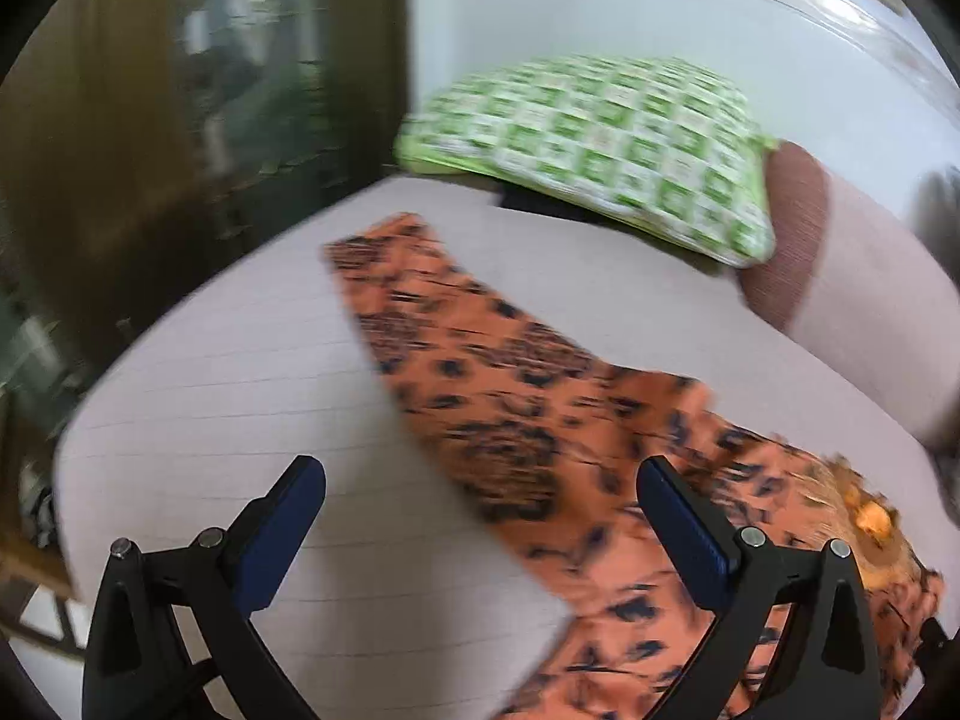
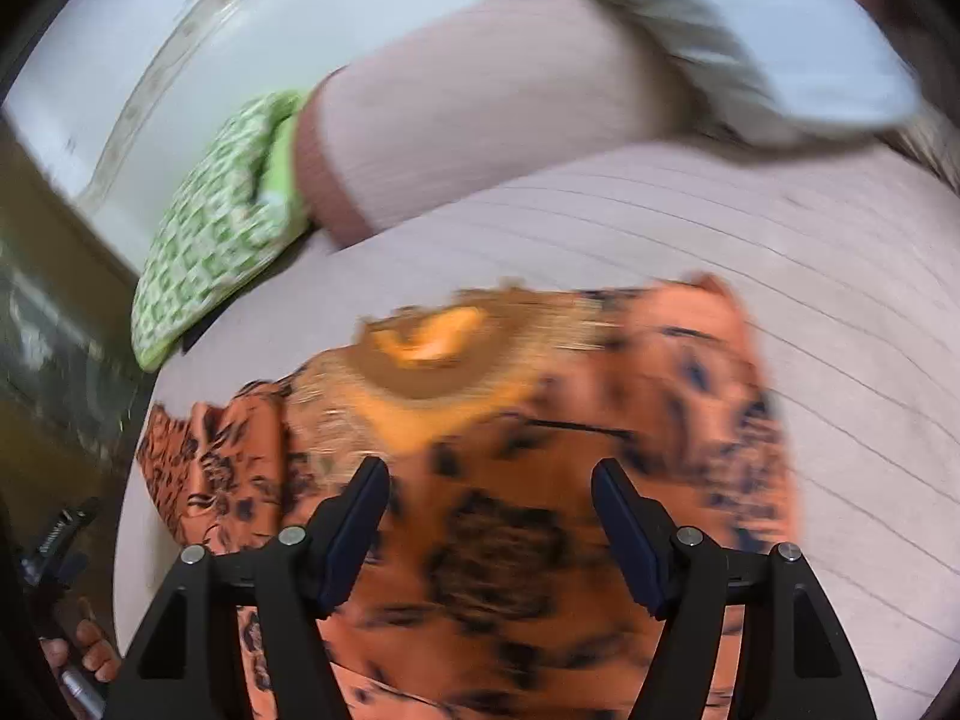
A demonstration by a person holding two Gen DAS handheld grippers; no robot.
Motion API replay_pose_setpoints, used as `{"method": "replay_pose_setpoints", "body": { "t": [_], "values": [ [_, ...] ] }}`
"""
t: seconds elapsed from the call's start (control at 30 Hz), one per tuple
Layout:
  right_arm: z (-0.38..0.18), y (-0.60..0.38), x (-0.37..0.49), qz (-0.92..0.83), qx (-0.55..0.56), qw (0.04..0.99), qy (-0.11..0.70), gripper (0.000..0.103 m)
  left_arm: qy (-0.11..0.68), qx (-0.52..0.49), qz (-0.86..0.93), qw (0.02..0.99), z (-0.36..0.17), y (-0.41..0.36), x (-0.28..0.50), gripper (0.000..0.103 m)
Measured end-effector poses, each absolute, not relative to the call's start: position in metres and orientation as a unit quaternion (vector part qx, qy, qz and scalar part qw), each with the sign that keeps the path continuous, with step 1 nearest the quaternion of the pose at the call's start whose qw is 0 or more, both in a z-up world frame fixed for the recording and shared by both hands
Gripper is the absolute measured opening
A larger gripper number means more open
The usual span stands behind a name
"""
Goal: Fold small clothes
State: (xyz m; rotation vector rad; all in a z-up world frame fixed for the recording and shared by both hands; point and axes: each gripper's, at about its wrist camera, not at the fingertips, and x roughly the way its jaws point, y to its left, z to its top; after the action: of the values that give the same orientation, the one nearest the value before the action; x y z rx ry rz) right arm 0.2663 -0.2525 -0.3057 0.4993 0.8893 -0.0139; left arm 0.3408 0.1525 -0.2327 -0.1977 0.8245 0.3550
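An orange garment with a black print lies spread on a pale pink ribbed bedsheet, one long sleeve or panel stretched flat toward the far edge of the bed while the rest bunches to the right in the left wrist view. The right wrist view shows the same garment from the other side, with a golden-brown embroidered neckline facing up and a short sleeve reaching right. The left gripper hangs above the cloth with its jaws released and wide apart, nothing between the blue pads; its right finger is over the printed fabric, its left over bare sheet. The right gripper is likewise released, jaws spread over the body of the garment just below the neckline, with no fabric pinched between them. A green-and-white checked pillow rests at the head of the bed, against a pink bolster with a brown end. Both views are blurred. At the lower left of the right wrist view, fingers grip a metal handle.
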Motion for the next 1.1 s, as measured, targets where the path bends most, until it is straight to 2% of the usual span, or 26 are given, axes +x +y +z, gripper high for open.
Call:
{"method": "replay_pose_setpoints", "body": {
  "t": [0.23,0.4,0.43,0.63,0.7,0.73,0.8,0.83,1.1],
  "values": [
    [-0.339,-0.298,0.232,0.005,0.274,0.857,0.437,0.072,0.443,-0.098,0.048,0.89,-0.258,0.097,0.38,0.101],
    [-0.356,-0.306,0.236,0.019,0.32,0.835,0.448,0.072,0.478,-0.129,0.015,0.869,-0.283,0.087,0.405,0.075],
    [-0.356,-0.306,0.236,0.02,0.317,0.834,0.45,0.072,0.486,-0.135,0.009,0.863,-0.288,0.085,0.409,0.067],
    [-0.358,-0.308,0.235,0.028,0.325,0.829,0.454,0.073,0.498,-0.14,-0.004,0.856,-0.303,0.073,0.425,0.062],
    [-0.358,-0.308,0.234,0.028,0.326,0.829,0.454,0.073,0.501,-0.141,-0.015,0.854,-0.306,0.072,0.427,0.037],
    [-0.359,-0.308,0.234,0.027,0.327,0.828,0.454,0.073,0.509,-0.148,-0.026,0.848,-0.31,0.071,0.428,0.021],
    [-0.359,-0.308,0.233,0.024,0.327,0.828,0.454,0.073,0.512,-0.167,-0.031,0.842,-0.314,0.072,0.427,0.018],
    [-0.359,-0.308,0.233,0.023,0.326,0.829,0.454,0.073,0.504,-0.17,-0.031,0.846,-0.313,0.073,0.425,0.011],
    [-0.359,-0.305,0.23,0.014,0.317,0.836,0.448,0.071,0.456,-0.141,-0.028,0.878,-0.278,0.071,0.4,0.008]
  ]
}}
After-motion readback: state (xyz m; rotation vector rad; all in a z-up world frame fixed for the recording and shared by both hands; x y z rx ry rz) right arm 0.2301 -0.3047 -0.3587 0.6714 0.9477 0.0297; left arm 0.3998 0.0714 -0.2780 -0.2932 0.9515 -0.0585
